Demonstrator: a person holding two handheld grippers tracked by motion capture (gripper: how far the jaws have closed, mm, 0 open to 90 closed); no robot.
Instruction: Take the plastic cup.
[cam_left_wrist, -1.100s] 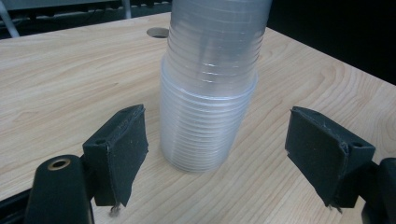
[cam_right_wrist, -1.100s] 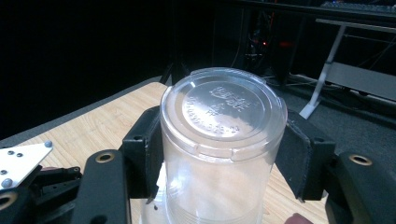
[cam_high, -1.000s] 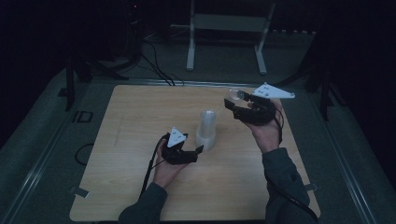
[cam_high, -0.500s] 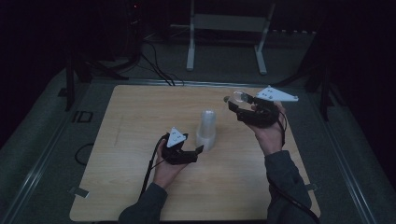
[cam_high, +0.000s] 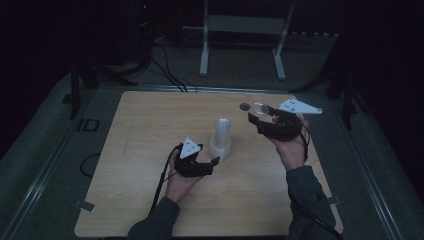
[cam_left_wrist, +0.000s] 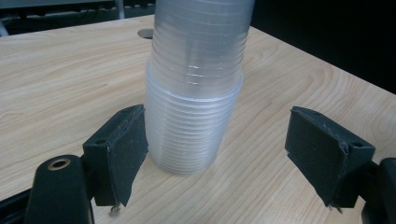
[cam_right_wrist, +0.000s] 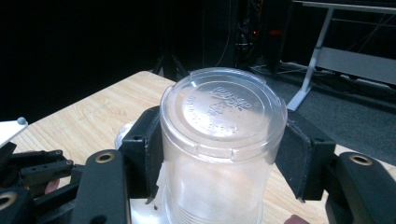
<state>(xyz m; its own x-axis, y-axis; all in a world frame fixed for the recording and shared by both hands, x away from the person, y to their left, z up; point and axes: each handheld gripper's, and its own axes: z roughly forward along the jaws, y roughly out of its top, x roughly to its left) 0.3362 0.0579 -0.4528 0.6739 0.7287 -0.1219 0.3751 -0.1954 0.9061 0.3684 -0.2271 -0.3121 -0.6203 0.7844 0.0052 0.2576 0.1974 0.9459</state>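
Observation:
A tall stack of clear plastic cups (cam_high: 221, 137) stands mouth-down near the middle of the wooden table (cam_high: 150, 150). My left gripper (cam_high: 215, 161) lies low at the stack's base. In the left gripper view the stack (cam_left_wrist: 196, 93) stands between the open jaws of my left gripper (cam_left_wrist: 219, 158); one pad is close beside it and the other is well apart. My right gripper (cam_high: 256, 114) is held above the table's right side, shut on a single clear cup (cam_high: 260, 107). In the right gripper view that cup (cam_right_wrist: 222, 149) sits between both pads, its base toward the camera.
A small round hole (cam_high: 244, 106) is in the tabletop behind the right gripper, also seen as the hole (cam_left_wrist: 146, 33) past the stack. A metal stand (cam_high: 240, 30) and cables (cam_high: 170, 75) lie on the dark floor beyond the table's far edge.
My right gripper has drifted slightly down and to the right with the single cup still in it. The left gripper and the stack have not moved.

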